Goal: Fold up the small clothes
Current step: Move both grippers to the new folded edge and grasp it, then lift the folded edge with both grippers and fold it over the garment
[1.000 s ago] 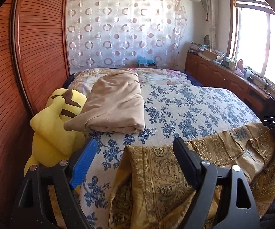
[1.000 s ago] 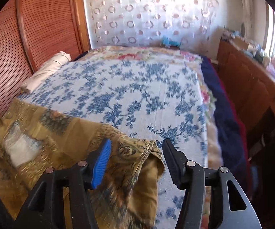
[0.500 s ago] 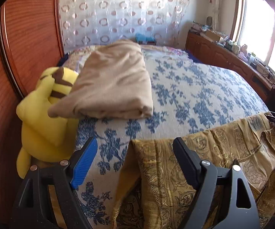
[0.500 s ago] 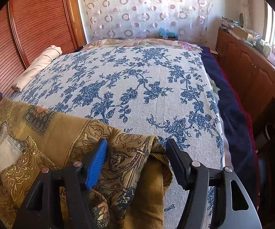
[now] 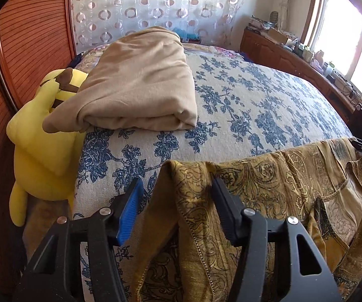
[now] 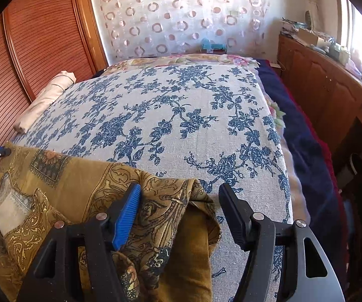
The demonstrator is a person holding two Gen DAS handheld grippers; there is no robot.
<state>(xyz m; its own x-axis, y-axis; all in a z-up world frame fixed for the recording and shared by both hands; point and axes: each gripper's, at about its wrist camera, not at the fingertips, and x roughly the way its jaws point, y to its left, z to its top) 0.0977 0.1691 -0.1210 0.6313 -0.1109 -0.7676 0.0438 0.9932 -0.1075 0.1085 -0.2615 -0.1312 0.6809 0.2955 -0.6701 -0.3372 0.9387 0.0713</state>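
Observation:
A golden-brown paisley garment (image 5: 281,183) lies spread along the near edge of the bed, a pale lining patch showing. My left gripper (image 5: 178,183) straddles its left corner, which stands up as a fold between the jaws. The jaws are closing; the black pad is against the cloth, while the blue pad (image 5: 128,214) is still apart from it. My right gripper (image 6: 181,188) is open over the garment's (image 6: 80,183) right corner. Its blue pad (image 6: 127,216) rests on the bunched cloth, and the black one stands clear of it.
The bed has a blue-flowered cover (image 5: 256,105). A folded beige blanket (image 5: 140,80) and a yellow plush toy (image 5: 42,136) lie at its left side by the slatted wooden doors (image 5: 30,37). A dark blue blanket (image 6: 306,151) and wooden cabinets (image 6: 331,95) run along the right.
My left gripper has dropped and tipped down toward the garment's corner, and its jaws have narrowed around the fold. The right gripper has sunk slightly, its jaws a little wider.

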